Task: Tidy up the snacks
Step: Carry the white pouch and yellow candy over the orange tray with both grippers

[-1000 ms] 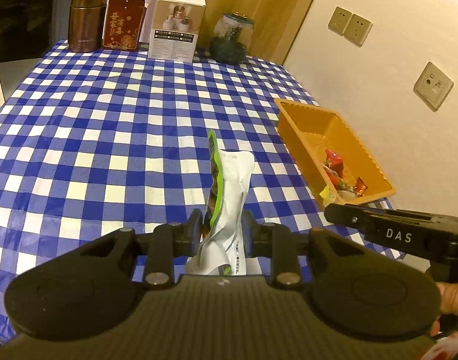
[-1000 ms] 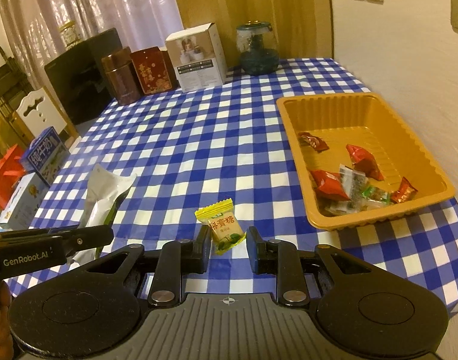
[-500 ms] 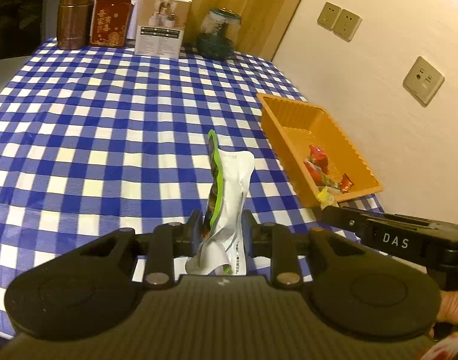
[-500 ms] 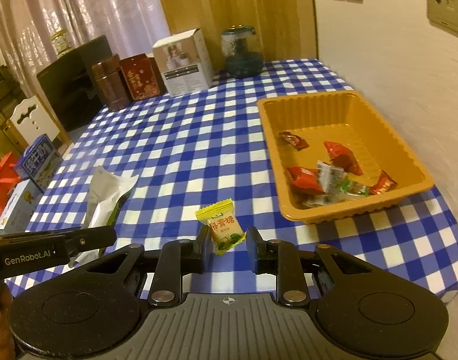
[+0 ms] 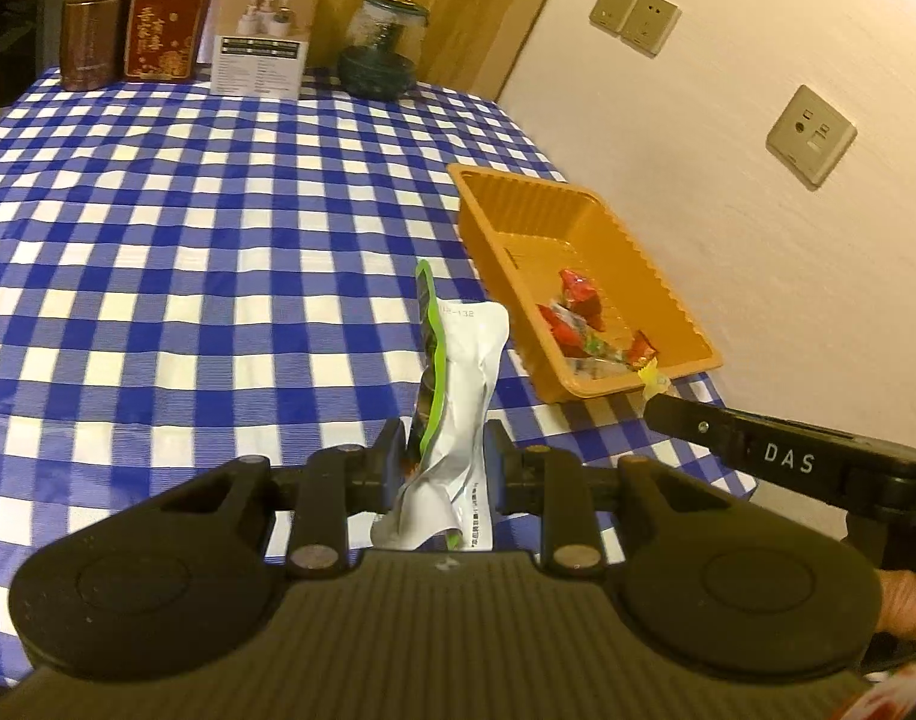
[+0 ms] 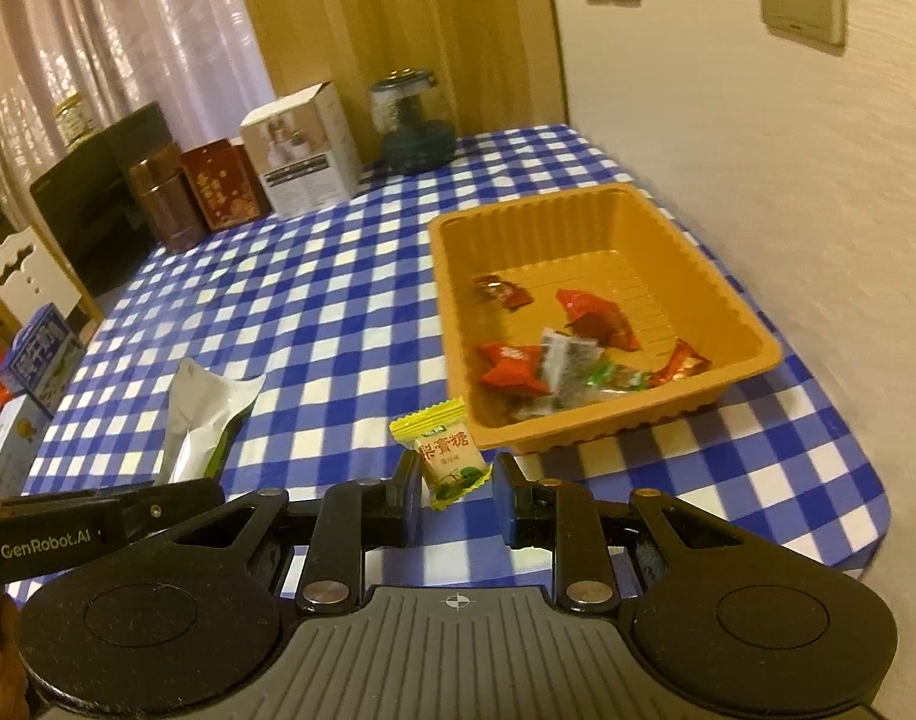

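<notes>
My left gripper [image 5: 445, 450] is shut on a white and green snack pouch [image 5: 458, 396], held upright above the checked cloth. In the right wrist view that pouch [image 6: 203, 417] shows at the left. The right gripper [image 6: 455, 489] is shut on a small yellow wrapped candy [image 6: 443, 450], just short of the tray's near left corner. An orange plastic tray [image 6: 752, 324] lies by the wall with several red and mixed candies [image 6: 512, 366] inside. In the left wrist view the tray [image 5: 494, 228] is to the right, with the right gripper's finger [image 5: 758, 444] below it.
A blue and white checked tablecloth [image 5: 188, 240] covers the table. At its far edge stand a brown tin [image 5: 92, 30], a red box [image 5: 164, 27], a white carton [image 5: 263, 30] and a dark glass jar [image 5: 380, 42]. The wall [image 5: 758, 120] runs close along the right.
Both grippers have moved with their snacks toward the tray, which now sits closer and larger in both views. Both grips are unchanged.
</notes>
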`<state>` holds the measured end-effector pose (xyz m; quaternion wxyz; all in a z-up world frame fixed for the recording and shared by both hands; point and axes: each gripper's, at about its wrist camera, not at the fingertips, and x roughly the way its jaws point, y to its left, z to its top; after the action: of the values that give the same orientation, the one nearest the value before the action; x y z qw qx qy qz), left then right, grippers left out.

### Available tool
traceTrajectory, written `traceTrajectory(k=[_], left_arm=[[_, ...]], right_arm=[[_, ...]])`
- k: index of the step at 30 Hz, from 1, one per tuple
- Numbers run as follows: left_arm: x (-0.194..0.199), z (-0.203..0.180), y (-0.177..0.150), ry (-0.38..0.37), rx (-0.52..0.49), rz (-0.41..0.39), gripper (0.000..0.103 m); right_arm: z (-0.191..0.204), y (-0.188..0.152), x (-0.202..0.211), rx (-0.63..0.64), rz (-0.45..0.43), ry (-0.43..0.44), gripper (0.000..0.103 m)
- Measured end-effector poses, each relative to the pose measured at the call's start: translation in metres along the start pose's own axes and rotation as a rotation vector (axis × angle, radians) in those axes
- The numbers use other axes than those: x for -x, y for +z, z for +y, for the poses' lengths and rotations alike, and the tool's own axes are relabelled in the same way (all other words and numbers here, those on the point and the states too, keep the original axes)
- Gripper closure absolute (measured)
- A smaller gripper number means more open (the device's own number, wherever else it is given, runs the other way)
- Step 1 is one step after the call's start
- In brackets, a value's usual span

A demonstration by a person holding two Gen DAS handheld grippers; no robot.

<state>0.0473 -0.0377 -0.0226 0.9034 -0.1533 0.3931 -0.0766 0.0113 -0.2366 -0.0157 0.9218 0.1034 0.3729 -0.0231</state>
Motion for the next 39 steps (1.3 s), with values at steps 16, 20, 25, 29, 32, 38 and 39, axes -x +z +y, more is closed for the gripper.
traceTrajectory(k=[16, 20, 25, 29, 32, 38, 39], left_arm=[[-0.024, -0.04, 0.014, -0.061, -0.027, 0.012, 0.078], [-0.033, -0.053, 0.02, -0.075, -0.037, 0.012, 0.078], [-0.045, -0.067, 0.031, -0.09, -0.041, 0.005, 0.079], [-0.056, -0.077, 0.042, -0.098, -0.041, 0.001, 0.078], [-0.065, -0.084, 0.05, -0.104, -0.039, -0.004, 0.078], [-0.086, -0.094, 0.068, -0.108, -0.028, -0.009, 0.079], [-0.09, -0.095, 0.07, -0.107, -0.026, -0.009, 0.079]], right_arm=[[-0.036, 0.009, 0.007, -0.055, -0.027, -0.047, 0.077], [-0.046, 0.015, 0.008, -0.061, -0.035, -0.059, 0.077], [-0.058, 0.026, 0.004, -0.065, -0.045, -0.069, 0.077], [-0.067, 0.037, -0.001, -0.06, -0.053, -0.076, 0.077], [-0.074, 0.046, -0.007, -0.055, -0.058, -0.079, 0.077], [-0.085, 0.064, -0.023, -0.048, -0.059, -0.08, 0.077], [-0.087, 0.068, -0.026, -0.047, -0.058, -0.079, 0.077]])
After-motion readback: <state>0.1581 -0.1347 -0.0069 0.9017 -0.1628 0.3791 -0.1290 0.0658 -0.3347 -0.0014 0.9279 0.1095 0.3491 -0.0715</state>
